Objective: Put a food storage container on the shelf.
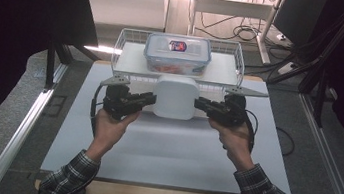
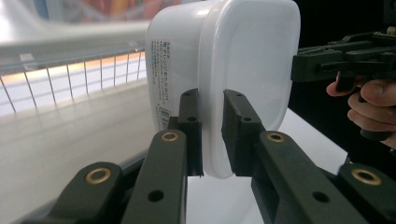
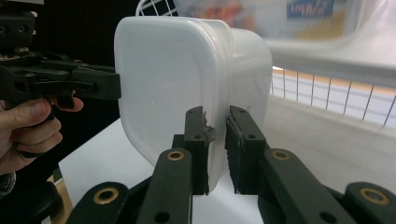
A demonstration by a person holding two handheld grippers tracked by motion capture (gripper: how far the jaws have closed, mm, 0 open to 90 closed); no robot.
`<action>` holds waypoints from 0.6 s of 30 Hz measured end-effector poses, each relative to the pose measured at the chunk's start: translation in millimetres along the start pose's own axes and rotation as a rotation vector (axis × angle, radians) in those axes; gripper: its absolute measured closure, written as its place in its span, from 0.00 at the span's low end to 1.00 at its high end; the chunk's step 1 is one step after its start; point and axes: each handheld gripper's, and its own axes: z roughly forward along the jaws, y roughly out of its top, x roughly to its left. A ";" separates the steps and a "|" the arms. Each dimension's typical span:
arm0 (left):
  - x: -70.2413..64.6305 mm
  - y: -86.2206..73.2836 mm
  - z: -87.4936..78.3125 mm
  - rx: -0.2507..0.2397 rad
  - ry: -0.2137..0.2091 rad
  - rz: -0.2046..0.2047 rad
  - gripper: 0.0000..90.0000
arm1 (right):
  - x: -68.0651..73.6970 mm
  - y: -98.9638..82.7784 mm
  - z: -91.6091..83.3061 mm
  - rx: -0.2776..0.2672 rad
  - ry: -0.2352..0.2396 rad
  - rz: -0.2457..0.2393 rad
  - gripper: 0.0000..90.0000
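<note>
Both hands are level, facing each other: the left tongs [image 1: 147, 99] and right tongs [image 1: 200, 104] each pinch the white container [image 1: 176, 97] by its rim, above the worktop [image 1: 168, 147].

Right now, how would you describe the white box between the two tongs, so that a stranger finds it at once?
Start at the wire basket at the far edge of the white table. Just in front of it, the left tongs and the right tongs pinch the rim of the white box from opposite sides. It is opaque white with rounded corners, unlike the clear blue-rimmed container in the basket.
</note>
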 end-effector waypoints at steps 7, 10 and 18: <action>-0.7 24.0 -3.9 -0.027 0.000 0.000 0.88 | 0.9 25.7 -3.5 -0.023 -0.002 -0.008 0.87; -1.7 32.4 -6.1 -0.034 -0.001 0.006 0.88 | 2.0 34.1 -5.3 -0.033 -0.003 -0.016 0.87; -2.0 78.5 -14.9 -0.038 -0.009 0.022 0.88 | 4.1 78.0 -11.6 -0.056 -0.002 -0.023 0.87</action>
